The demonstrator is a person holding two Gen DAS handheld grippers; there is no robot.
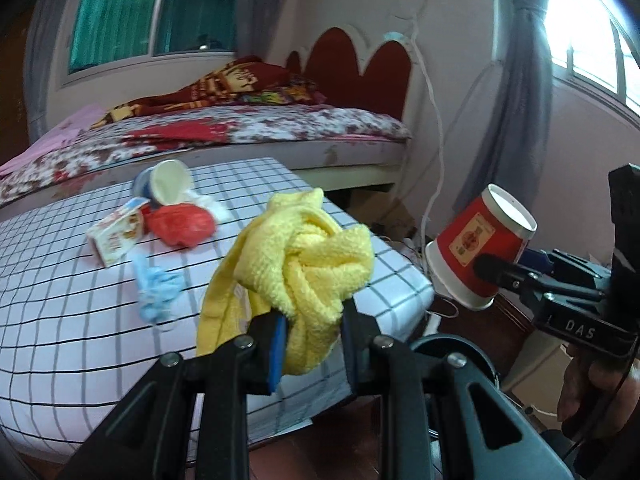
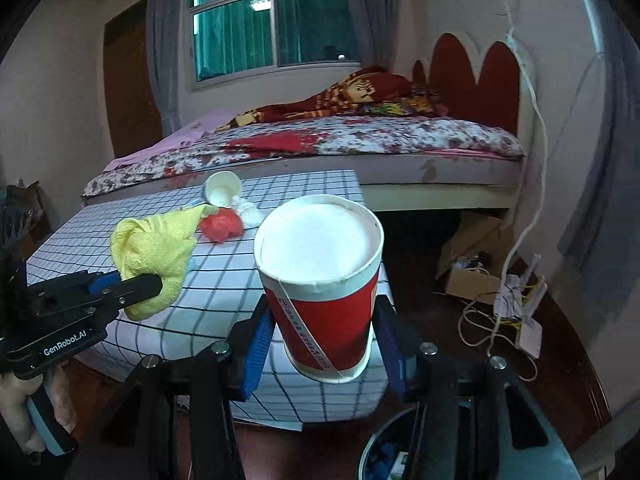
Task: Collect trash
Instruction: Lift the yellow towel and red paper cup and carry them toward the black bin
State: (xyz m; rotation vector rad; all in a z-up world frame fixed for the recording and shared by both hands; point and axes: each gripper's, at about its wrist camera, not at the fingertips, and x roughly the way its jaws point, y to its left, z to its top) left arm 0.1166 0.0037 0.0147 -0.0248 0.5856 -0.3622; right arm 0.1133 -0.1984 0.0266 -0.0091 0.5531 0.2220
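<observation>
**Both grippers loaded above a half-seen bin**

At the bottom edge of the right wrist view a dark round bin (image 2: 384, 448) is mostly hidden by the gripper frame. Only a slice of its inside shows, with blue and pale scraps too small to name. In the left wrist view the same bin is just a dark curved rim at lower centre, behind the fingers.

The right gripper (image 2: 324, 340) is closed partway on a red paper cup (image 2: 320, 292), its blue pads pressing the cup's lower sides. The cup's white mouth tilts toward the camera and nothing can be seen in it. The cup sits in the centre of the frame, in front of the table's near corner.

The left gripper (image 1: 312, 344) is nearly closed, pinching a crumpled yellow cloth (image 1: 304, 264) that bulges above the fingers in mid-frame.

On the checked tablecloth (image 1: 60, 320), in the left part of the frame, lie a tipped white cup (image 1: 168, 184) whose inside is partly shadowed, a red crumpled bag (image 1: 180, 224), a small printed carton (image 1: 116, 236), white tissue (image 1: 218, 210) and a blurred light-blue wad (image 1: 156, 288).

At lower right a hand (image 1: 580, 384) is cut off by the frame.
</observation>
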